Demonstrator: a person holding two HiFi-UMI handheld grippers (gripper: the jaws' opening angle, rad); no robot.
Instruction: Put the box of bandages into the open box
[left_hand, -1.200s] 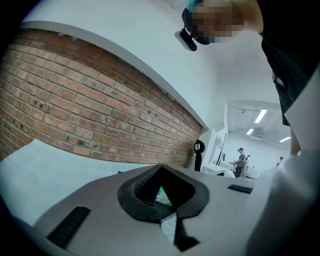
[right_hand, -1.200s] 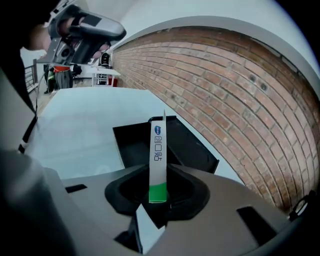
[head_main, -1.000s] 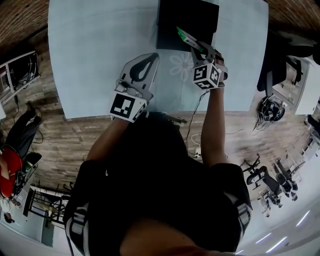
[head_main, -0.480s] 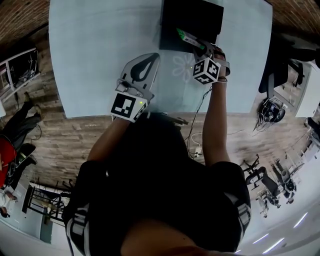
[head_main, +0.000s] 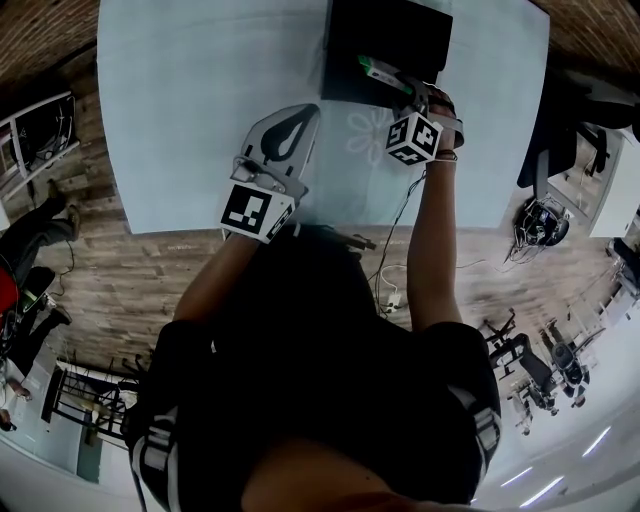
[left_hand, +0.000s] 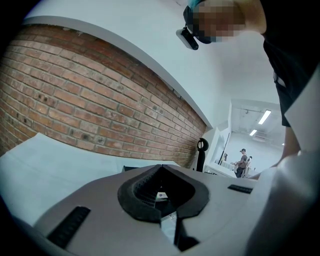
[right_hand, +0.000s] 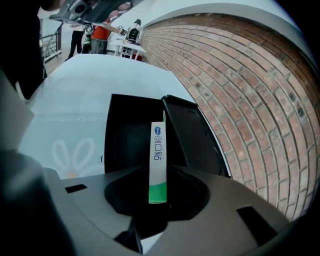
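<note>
Right gripper pinches the bandage box by its green end, holding it over the near edge of the open black box on the tabletop. Left gripper is pressed together and empty. Advise carrying the carton fully over the cavity and lowering it level before release, so it clears the rim.

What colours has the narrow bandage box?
The narrow bandage box is white with a green end, clearest in the right gripper view.
</note>
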